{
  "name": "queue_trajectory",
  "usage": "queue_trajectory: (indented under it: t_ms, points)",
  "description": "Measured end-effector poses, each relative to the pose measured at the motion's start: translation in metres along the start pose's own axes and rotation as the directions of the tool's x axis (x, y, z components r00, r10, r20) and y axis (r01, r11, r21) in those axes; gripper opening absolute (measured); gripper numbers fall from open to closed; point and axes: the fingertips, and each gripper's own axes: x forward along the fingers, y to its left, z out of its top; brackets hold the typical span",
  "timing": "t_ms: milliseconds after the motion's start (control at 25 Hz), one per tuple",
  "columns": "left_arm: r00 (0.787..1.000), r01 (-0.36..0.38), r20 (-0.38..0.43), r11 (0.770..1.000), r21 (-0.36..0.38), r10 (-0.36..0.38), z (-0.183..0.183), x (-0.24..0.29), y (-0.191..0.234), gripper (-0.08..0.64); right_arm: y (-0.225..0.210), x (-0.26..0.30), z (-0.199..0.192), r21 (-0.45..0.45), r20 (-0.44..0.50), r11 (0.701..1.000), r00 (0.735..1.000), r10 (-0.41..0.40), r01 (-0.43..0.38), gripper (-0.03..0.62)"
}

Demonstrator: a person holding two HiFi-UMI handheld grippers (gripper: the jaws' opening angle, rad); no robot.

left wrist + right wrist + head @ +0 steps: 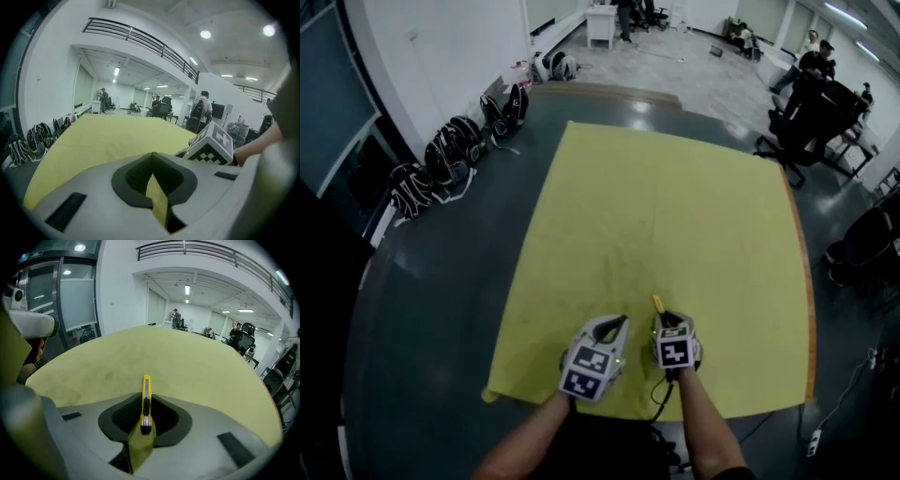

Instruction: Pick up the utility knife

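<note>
Right gripper [667,322] clamped on utility knife [146,391], knife on edge between pads, tip pointing to the far edge. It sits close to the near edge of the yellow cloth [675,206] covering the tabletop [807,309]. Left gripper [613,324] just beside it, jaws closed, empty. Rest of cloth bare out to the far and side edges.

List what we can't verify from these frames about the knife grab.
- Whether utility knife is off yellow cloth: underside hidden by right gripper, head and right gripper views.
- Blade out or retracted: too small, every view.
- What people at far end do: too small, blurred.
</note>
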Motion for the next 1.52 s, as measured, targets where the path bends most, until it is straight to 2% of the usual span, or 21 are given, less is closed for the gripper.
queue_trajectory:
  t_ms: [240,360,520,760,1000,1280,1520]
  points:
    - [1.000,0.004,0.008,1.000,0.011,-0.005,0.003,0.000,-0.001,0.008,-0.003,0.000,-0.004,-0.002,-0.007,1.000,1.000,0.013,-0.013,0.072]
    - [1.000,0.004,0.015,1.000,0.009,-0.005,0.006,-0.001,0.001,0.008,-0.005,-0.008,0.002,0.010,0.023,1.000,0.999,0.022,-0.023,0.072]
    - [1.000,0.008,0.030,1.000,0.014,-0.009,0.015,-0.001,0.000,0.008,-0.009,-0.028,0.022,0.032,0.125,0.998,0.991,0.047,-0.052,0.073]
    - [0.997,0.025,0.073,0.999,0.026,-0.027,0.037,-0.006,-0.007,0.008,-0.022,-0.078,0.069,0.061,0.301,0.995,0.952,0.060,-0.082,0.072]
    - [0.988,0.053,0.140,0.997,0.056,-0.060,0.069,-0.013,-0.020,0.008,-0.034,-0.134,0.113,0.062,0.457,0.994,0.888,0.054,-0.093,0.072]
    - [0.965,0.077,0.240,0.990,0.119,-0.104,0.121,-0.034,-0.035,0.008,-0.037,-0.199,0.151,0.071,0.615,0.989,0.786,0.061,-0.132,0.072]
    - [0.940,0.094,0.311,0.983,0.160,-0.140,0.149,-0.051,-0.051,0.008,-0.035,-0.242,0.162,0.061,0.714,0.981,0.695,0.085,-0.183,0.072]
